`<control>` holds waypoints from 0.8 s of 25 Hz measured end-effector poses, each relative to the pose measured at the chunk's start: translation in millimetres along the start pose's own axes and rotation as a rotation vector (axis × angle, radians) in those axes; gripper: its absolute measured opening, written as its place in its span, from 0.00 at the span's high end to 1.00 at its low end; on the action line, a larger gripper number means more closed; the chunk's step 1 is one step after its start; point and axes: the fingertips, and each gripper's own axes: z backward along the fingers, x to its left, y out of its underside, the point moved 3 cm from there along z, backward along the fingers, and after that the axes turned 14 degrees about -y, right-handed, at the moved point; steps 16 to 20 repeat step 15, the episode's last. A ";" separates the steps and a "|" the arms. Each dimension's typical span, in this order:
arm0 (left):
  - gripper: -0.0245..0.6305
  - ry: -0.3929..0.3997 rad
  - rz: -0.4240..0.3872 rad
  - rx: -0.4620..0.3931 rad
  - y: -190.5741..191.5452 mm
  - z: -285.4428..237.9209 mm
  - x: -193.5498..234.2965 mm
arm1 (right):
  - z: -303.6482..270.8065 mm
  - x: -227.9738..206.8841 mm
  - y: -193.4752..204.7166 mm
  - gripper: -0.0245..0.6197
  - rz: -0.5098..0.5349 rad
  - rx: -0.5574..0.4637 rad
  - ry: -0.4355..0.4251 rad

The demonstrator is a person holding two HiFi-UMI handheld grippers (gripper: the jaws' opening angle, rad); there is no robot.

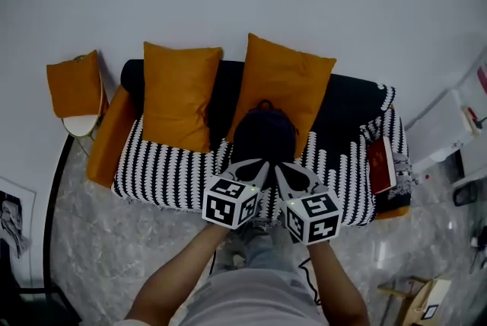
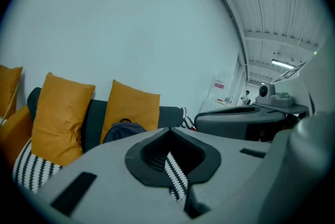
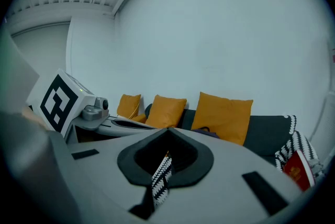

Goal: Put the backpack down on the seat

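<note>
Dim, even, bluish light fills every view, and shadows are soft. A long white ceiling strip lamp (image 2: 282,64) glows at the left gripper view's right. Both gripper views bend strongly and have black corners. The grey left hand-held gripper (image 2: 168,133) and right hand-held gripper (image 3: 167,131) blur near the lens.

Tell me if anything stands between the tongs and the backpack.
Nothing visible does. The backpack sits on the sofa seat against an orange cushion. The left tongs and right tongs, both shut and empty, hover just short of it above the striped throw.
</note>
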 end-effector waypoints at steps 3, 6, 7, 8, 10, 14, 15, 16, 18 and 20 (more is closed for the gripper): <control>0.95 0.007 0.002 -0.001 2.3 4.4 -5.5 | 6.2 4.1 1.6 0.96 0.006 0.005 0.008; 0.96 0.014 0.001 -0.002 5.0 7.2 -11.1 | 13.5 5.5 6.7 0.96 0.003 0.010 0.014; 0.96 0.016 -0.001 -0.001 5.8 8.3 -12.8 | 16.0 5.6 8.1 0.96 0.001 0.009 0.017; 0.95 0.017 -0.003 -0.001 6.6 9.6 -13.8 | 18.3 5.7 9.0 0.96 -0.001 0.008 0.020; 0.95 0.016 -0.003 0.001 8.9 12.5 -14.9 | 22.0 7.3 10.0 0.96 -0.005 0.003 0.025; 0.95 0.012 0.003 0.005 15.3 19.1 -15.9 | 25.6 15.0 13.1 0.96 -0.007 -0.003 0.026; 0.95 0.011 0.003 0.007 17.2 20.7 -16.1 | 26.2 17.3 14.2 0.96 -0.007 -0.004 0.025; 0.95 0.011 0.003 0.007 17.2 20.7 -16.1 | 26.2 17.3 14.2 0.96 -0.007 -0.004 0.025; 0.95 0.011 0.003 0.007 17.2 20.7 -16.1 | 26.2 17.3 14.2 0.96 -0.007 -0.004 0.025; 0.95 0.011 0.003 0.007 17.2 20.7 -16.1 | 26.2 17.3 14.2 0.96 -0.007 -0.004 0.025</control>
